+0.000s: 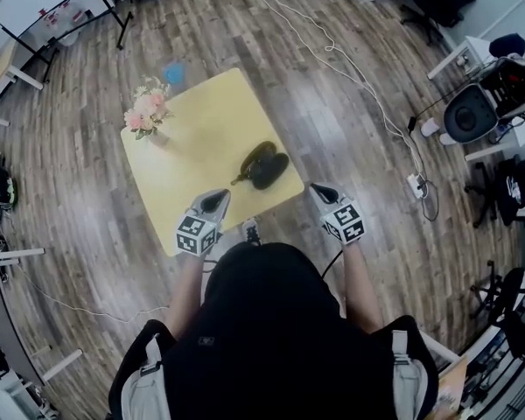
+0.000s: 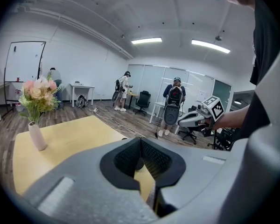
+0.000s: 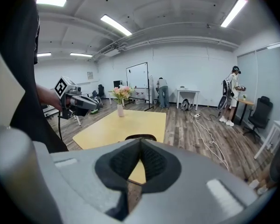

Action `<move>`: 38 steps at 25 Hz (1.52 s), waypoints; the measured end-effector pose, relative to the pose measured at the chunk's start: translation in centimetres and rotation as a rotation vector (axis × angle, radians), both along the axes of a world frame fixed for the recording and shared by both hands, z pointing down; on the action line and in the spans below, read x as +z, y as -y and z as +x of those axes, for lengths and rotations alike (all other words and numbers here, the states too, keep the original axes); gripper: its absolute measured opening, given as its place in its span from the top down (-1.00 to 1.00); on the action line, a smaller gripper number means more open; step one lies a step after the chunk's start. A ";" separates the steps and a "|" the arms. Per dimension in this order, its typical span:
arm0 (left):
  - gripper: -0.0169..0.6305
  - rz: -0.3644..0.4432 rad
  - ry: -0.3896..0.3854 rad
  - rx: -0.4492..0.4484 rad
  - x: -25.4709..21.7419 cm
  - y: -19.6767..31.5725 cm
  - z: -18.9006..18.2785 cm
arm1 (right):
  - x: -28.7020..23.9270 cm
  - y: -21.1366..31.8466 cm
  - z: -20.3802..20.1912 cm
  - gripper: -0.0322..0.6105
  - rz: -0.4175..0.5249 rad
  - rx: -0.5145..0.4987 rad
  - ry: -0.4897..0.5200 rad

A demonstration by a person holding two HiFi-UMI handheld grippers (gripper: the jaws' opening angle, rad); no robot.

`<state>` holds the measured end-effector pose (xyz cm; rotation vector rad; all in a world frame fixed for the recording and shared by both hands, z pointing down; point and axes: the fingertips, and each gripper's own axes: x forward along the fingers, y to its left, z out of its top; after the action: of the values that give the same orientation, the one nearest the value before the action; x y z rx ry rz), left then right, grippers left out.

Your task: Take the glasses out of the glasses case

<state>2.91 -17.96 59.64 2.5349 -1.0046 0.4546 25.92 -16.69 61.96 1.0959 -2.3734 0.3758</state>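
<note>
Left gripper (image 1: 217, 198) and right gripper (image 1: 319, 189): jaws pressed together, empty. Spread both before reaching; steady case (image 1: 264, 167) with one, lift glasses with other

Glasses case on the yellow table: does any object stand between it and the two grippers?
Nothing visible does. Only bare table lies between the glasses case and the left gripper, and the right gripper, just off the table's edge, has an open line too. The vase of flowers stands aside at the far left corner.
</note>
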 end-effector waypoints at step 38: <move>0.91 -0.062 -0.084 -0.405 5.3 6.3 -16.5 | 5.9 12.6 -16.1 0.89 -0.056 -0.596 -0.326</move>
<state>-13.59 -24.22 64.94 2.1966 -1.4036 0.2542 9.84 -29.28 67.89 0.3498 -2.2387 0.0427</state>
